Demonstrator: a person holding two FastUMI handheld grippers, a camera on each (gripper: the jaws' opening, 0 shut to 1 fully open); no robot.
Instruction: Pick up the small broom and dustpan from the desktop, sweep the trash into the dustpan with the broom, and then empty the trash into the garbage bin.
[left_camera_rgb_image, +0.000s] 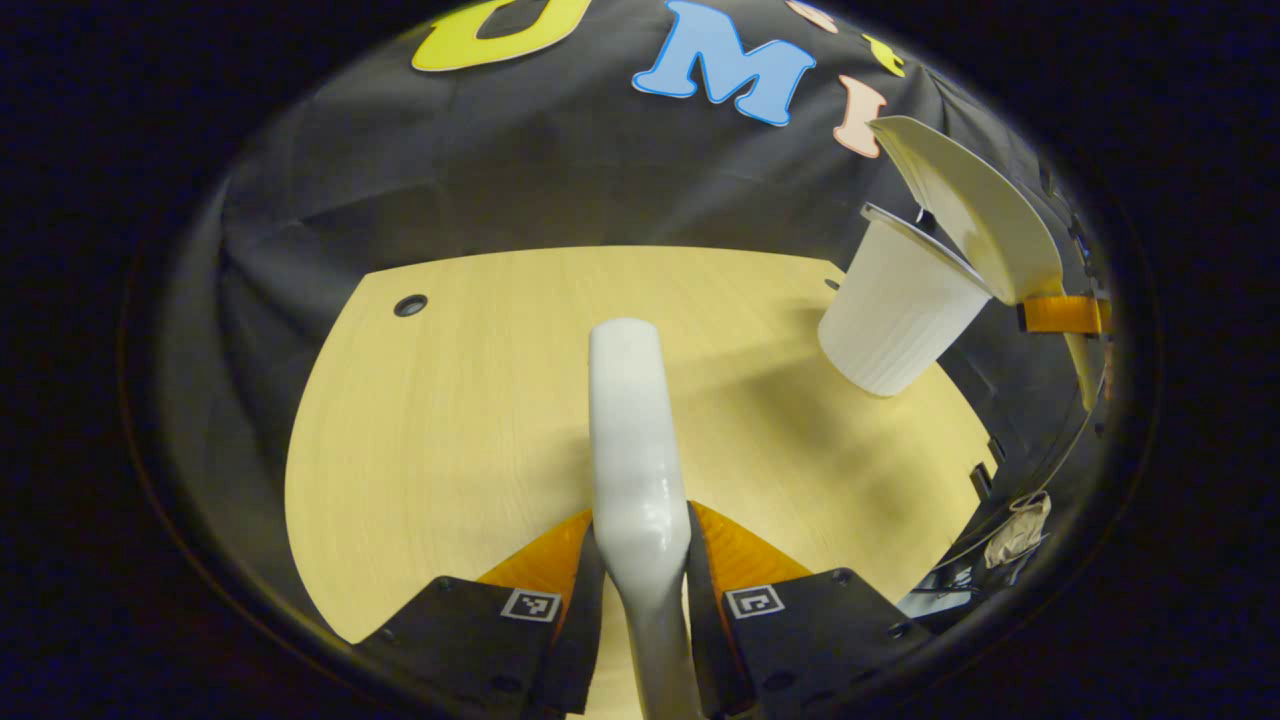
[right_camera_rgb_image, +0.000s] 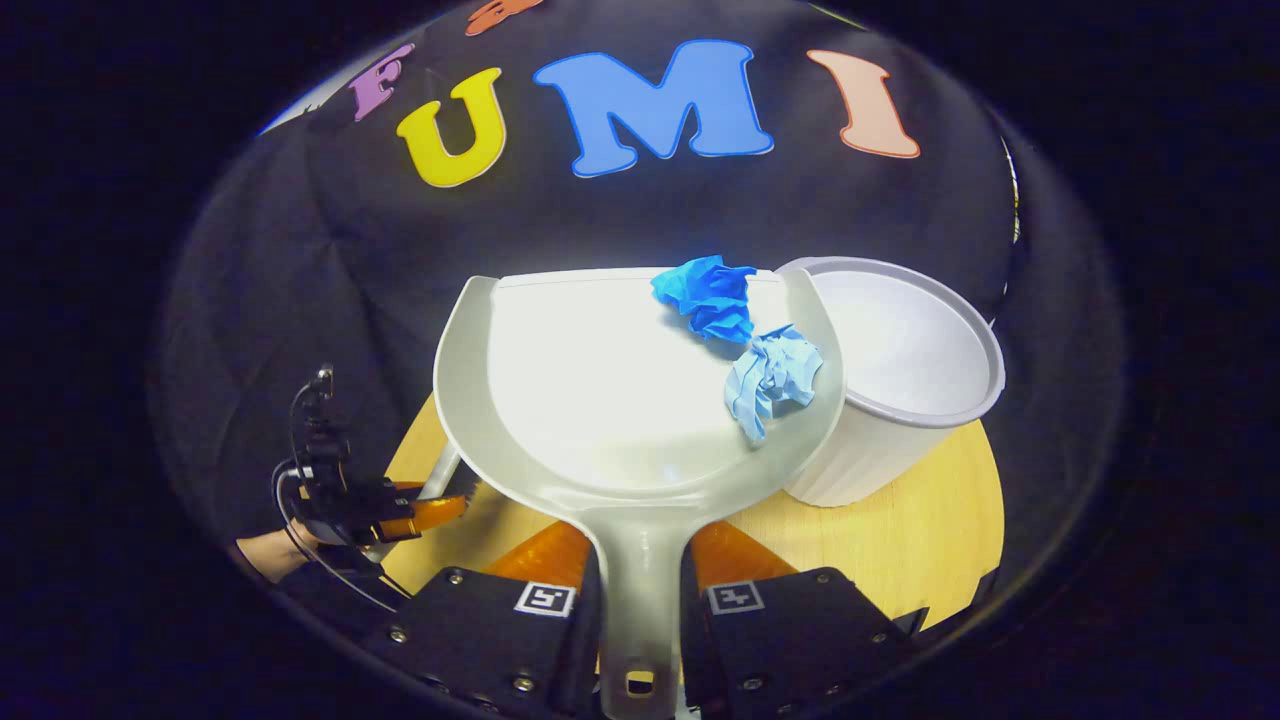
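Dustpan (right_camera_rgb_image: 600, 390): we saw it held up by its handle, tilted toward the bin (right_camera_rgb_image: 900, 390), its far right rim over the bin's edge.
Trash: a dark blue wad (right_camera_rgb_image: 708, 295) and a pale blue wad (right_camera_rgb_image: 770, 375) lay in the pan near that rim.
Right gripper (right_camera_rgb_image: 640, 590): its jaws were closed on the dustpan handle.
Broom (left_camera_rgb_image: 635, 440): we saw its white handle clamped between the left gripper's (left_camera_rgb_image: 640, 590) narrowed jaws, above the table (left_camera_rgb_image: 450, 420).
Bin: it stood at the table's right edge.
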